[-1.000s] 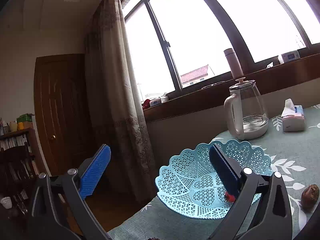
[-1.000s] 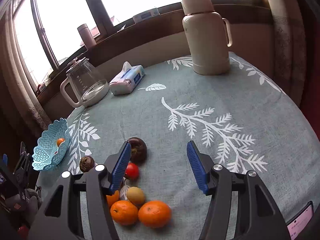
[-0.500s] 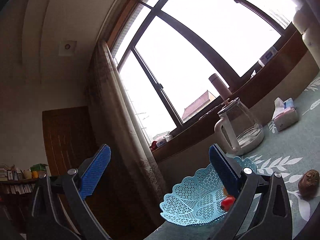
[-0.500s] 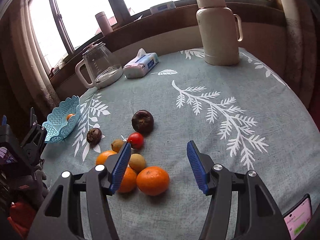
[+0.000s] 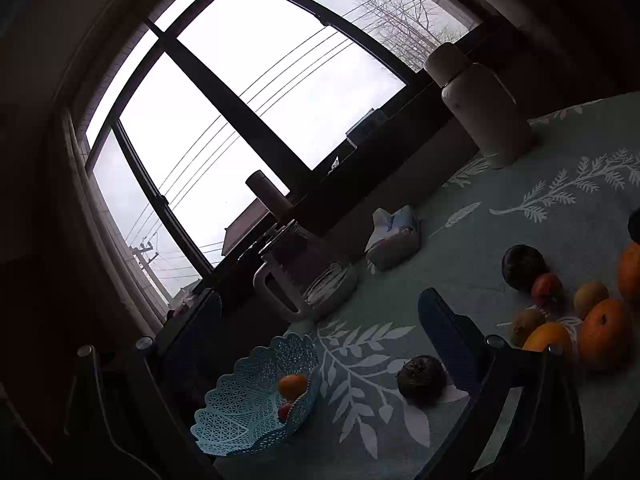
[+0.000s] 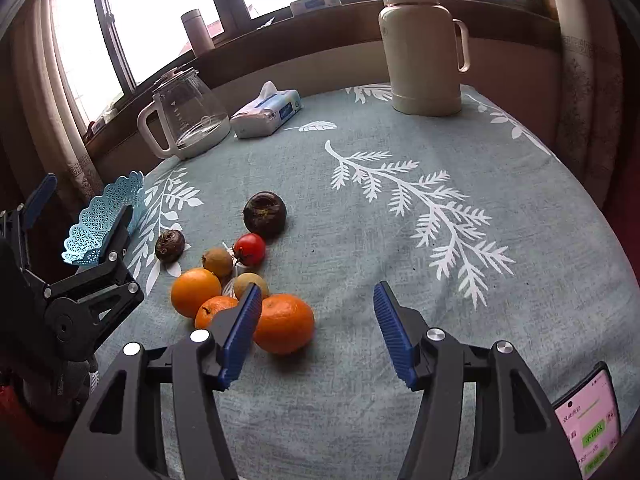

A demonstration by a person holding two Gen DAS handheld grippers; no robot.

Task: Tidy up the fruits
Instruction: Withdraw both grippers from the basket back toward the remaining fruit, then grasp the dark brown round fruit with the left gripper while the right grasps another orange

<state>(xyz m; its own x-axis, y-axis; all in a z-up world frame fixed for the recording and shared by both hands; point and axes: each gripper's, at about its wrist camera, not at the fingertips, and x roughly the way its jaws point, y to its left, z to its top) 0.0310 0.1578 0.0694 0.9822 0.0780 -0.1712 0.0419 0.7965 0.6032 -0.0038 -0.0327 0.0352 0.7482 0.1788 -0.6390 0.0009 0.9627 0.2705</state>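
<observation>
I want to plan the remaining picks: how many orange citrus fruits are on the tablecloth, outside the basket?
3, clustered near the hand-held gripper: left one, middle one partly behind its finger, right one. More may be hidden.

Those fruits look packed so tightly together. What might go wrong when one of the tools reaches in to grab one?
The fruit is bunched: the right tool, open, hangs just before a large orange that sits tight against a smaller orange and a tan fruit. Closing on one may nudge its neighbours, and round fruit could roll. The blue basket sits at the table's edge beside the left tool, so a bump might tip it off.
</observation>
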